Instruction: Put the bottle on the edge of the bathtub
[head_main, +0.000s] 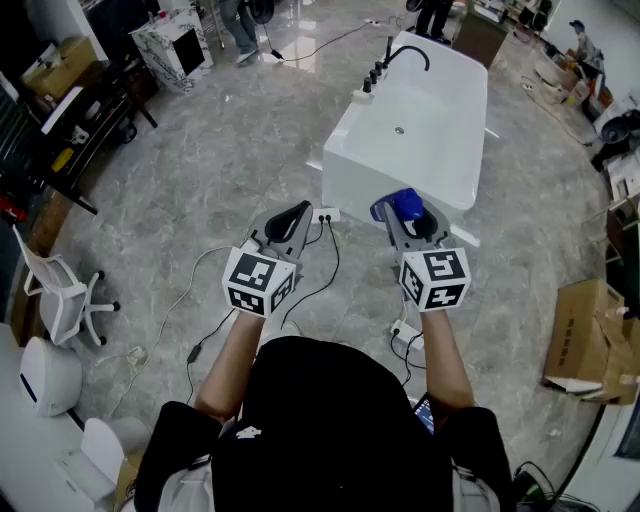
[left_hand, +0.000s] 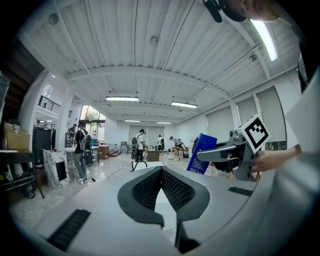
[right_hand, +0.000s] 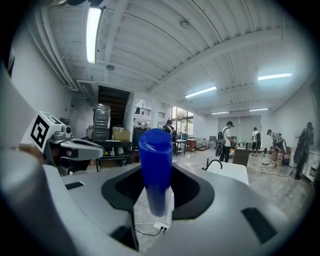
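Observation:
A blue bottle stands upright between the jaws of my right gripper, which is shut on it; in the right gripper view the bottle fills the middle of the jaws and hides what lies behind it. A white bathtub with a black faucet stands on the floor just ahead, its near end below and beyond the bottle. My left gripper is held level beside the right one, short of the tub's near left corner, with its fingertips meeting and nothing in them. From the left gripper view the bottle shows at the right.
A white power strip with black cables lies on the marble floor by the tub's near corner. Cardboard boxes sit at the right, a white chair and a dark rack at the left. People stand far behind the tub.

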